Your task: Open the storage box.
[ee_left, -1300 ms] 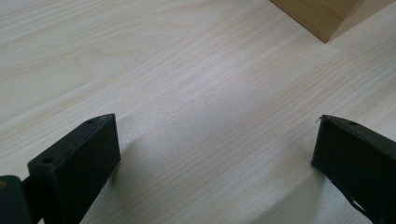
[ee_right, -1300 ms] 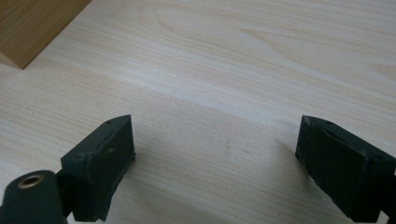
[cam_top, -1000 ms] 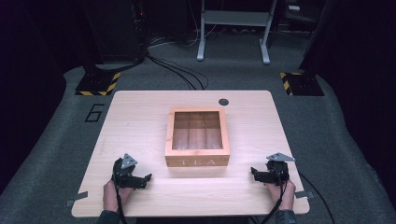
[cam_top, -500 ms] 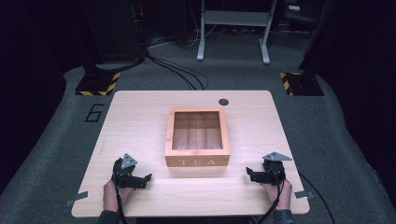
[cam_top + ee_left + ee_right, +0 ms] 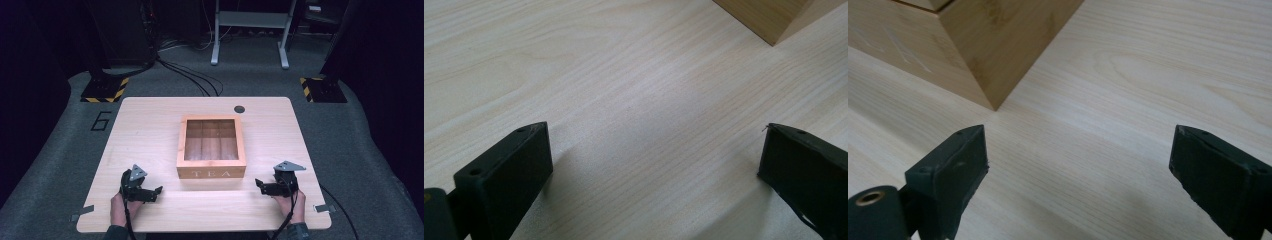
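Note:
A wooden tea box (image 5: 211,147) with "TEA" on its front face sits in the middle of the light wooden table (image 5: 150,125), its inner compartments showing bare wood. My left gripper (image 5: 155,192) rests low on the table near the front left, jaws wide apart over bare wood, nothing between them. My right gripper (image 5: 260,185) lies at the front right, open and pointing toward the box's near right corner. That corner of the tea box (image 5: 988,50) rises at the upper left of the right gripper view. A box corner (image 5: 774,17) shows at the top right of the left gripper view.
A dark round grommet (image 5: 239,109) sits in the table near its far edge. Black cables (image 5: 190,80) run over the grey floor behind the table. Yellow-black striped bases (image 5: 105,90) stand at both back sides, and a metal frame (image 5: 250,30) stands farther back.
My right gripper has slid a little to the left, toward the tea box. The left gripper and the box have stayed put.

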The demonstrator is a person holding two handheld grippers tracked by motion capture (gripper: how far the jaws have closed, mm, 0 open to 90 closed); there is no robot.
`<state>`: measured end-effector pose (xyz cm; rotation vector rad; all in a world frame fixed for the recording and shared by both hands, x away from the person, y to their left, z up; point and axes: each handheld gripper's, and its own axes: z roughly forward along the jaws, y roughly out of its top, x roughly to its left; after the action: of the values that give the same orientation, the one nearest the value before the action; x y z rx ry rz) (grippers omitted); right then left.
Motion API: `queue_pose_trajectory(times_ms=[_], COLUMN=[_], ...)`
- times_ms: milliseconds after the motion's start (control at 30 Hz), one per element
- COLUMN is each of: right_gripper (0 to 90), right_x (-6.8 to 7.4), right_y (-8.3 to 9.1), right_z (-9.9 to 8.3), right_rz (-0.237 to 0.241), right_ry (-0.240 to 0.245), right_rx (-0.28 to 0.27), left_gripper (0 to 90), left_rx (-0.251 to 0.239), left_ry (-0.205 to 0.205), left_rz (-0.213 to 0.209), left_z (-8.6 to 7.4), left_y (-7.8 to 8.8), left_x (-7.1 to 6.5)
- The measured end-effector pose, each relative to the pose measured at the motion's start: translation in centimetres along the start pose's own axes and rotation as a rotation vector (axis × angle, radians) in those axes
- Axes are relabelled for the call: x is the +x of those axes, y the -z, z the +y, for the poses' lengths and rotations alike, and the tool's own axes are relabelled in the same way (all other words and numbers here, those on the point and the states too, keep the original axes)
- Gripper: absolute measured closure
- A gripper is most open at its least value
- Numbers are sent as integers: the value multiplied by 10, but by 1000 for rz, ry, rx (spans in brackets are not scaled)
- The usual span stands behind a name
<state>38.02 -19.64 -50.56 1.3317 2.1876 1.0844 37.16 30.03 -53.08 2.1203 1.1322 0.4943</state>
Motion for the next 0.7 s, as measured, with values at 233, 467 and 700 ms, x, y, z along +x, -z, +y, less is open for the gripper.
queue_pose_trajectory(times_ms=[233,467,700], right_gripper=[57,43,67], right_x=[11,24,31], right_y=[-3,-6,-8], right_z=[9,18,24], right_rz=[37,67,101], right_ry=[20,53,57], right_rx=[-14,-27,-43], left_gripper=[4,5,5], left_rx=[1,0,0], left_ry=[-1,1,1], left_rz=[0,0,0], left_z=[0,0,0], left_y=[0,0,0], left_x=[0,0,0])
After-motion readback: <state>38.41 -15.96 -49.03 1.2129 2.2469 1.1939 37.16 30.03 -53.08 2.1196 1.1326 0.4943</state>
